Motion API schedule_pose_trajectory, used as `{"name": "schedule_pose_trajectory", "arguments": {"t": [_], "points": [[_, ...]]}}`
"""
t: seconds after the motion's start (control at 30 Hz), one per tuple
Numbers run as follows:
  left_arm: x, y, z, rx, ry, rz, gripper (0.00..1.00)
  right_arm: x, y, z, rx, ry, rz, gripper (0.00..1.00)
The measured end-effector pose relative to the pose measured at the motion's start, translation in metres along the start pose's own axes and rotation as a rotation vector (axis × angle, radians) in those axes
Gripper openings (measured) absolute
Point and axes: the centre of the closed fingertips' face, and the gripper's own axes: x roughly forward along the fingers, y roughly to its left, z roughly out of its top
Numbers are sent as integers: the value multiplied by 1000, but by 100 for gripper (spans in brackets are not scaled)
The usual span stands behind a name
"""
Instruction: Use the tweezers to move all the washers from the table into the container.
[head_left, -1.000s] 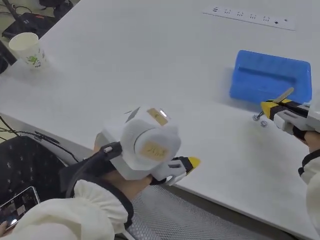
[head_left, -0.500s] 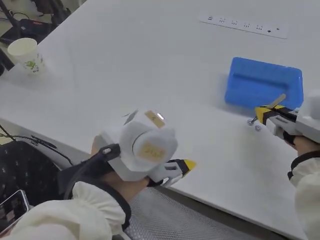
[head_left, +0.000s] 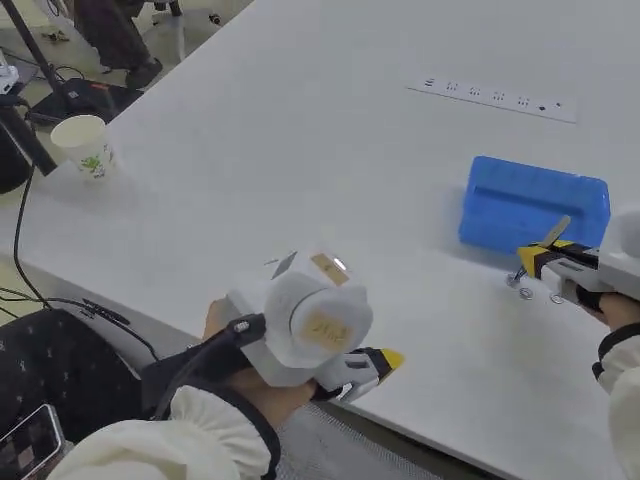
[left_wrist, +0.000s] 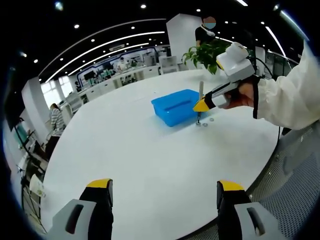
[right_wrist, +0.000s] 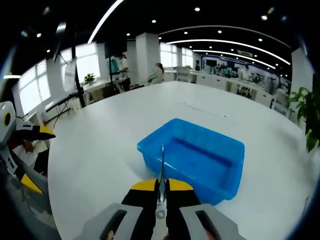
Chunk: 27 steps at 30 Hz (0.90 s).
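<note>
Clamping tweezers (head_left: 556, 231), right gripper (head_left: 530, 259) over washers (head_left: 527, 293) beside container (head_left: 535, 200).

glossy blue plastic container (head_left: 533, 203)

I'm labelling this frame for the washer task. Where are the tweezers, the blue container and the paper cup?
tweezers (head_left: 556, 229): head view, on the free upper end.
blue container (head_left: 490, 228): head view, on its near wall.
paper cup (head_left: 88, 150): head view, on its side.
</note>
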Motion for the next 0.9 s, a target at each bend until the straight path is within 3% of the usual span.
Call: {"name": "schedule_pose_trajectory", "arguments": {"t": [0.23, 0.57, 0.9], "points": [[0, 0, 0, -3, 1, 0, 86, -10, 4, 12, -19, -15, 20, 2], [0, -1, 1, -4, -5, -6, 87, -25, 1, 43, -47, -67, 29, 2], [-1, 0, 2, -13, -12, -6, 86, -27, 1, 66, -95, -112, 38, 2]]}}
